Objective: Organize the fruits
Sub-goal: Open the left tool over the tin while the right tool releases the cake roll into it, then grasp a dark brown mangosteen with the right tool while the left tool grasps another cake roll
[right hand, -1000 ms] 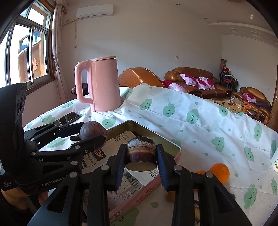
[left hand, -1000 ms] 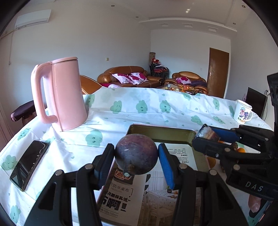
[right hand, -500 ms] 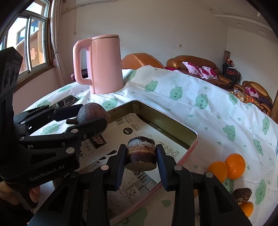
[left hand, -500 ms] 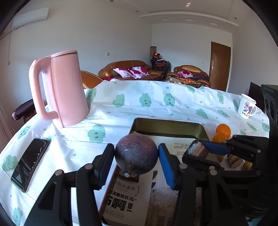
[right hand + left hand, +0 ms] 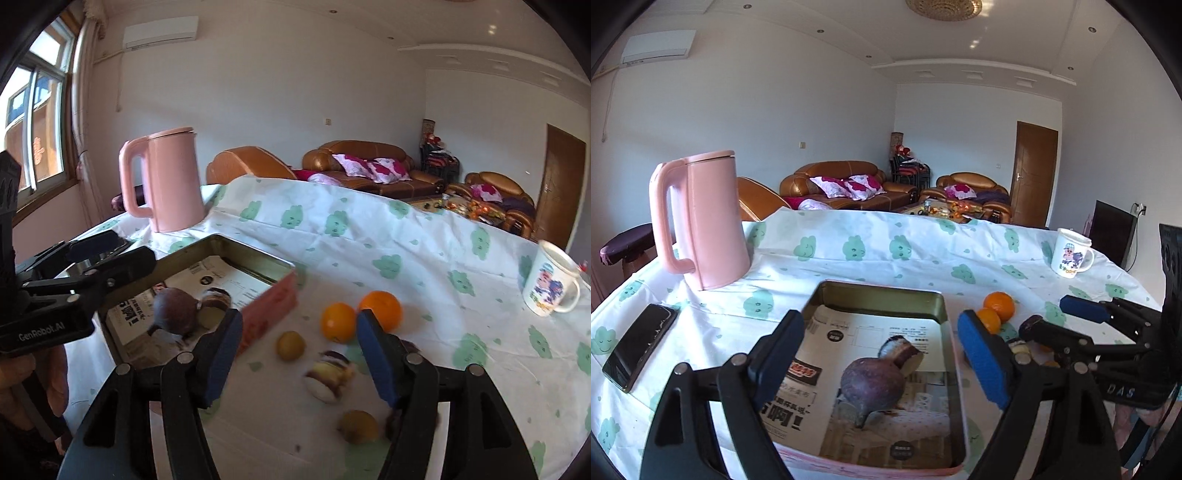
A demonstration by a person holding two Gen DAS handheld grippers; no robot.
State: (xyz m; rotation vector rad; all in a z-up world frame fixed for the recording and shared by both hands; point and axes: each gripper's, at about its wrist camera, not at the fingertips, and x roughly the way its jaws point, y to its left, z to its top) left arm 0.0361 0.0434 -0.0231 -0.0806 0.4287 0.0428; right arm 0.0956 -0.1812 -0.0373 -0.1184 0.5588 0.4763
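Note:
A whole purple mangosteen [image 5: 872, 382] lies in the paper-lined metal tray [image 5: 882, 295], with a cut mangosteen half [image 5: 901, 352] beside it; both show in the right wrist view [image 5: 173, 312]. My left gripper [image 5: 882, 354] is open and empty above them. My right gripper [image 5: 299, 354] is open and empty over loose fruit on the cloth: two oranges [image 5: 338, 321], a small yellowish fruit [image 5: 290, 345], an opened mangosteen piece [image 5: 328, 376] and another small fruit [image 5: 358, 426].
A pink kettle [image 5: 701, 221] stands at the back left, a black phone [image 5: 639, 349] lies at the left edge, and a white cartoon mug [image 5: 1071, 253] stands at the back right. The table has a white cloth with green prints.
Both grippers have opened and let go: the whole mangosteen and the cut half now lie in the tray. The right gripper has swung right, over the loose fruit.

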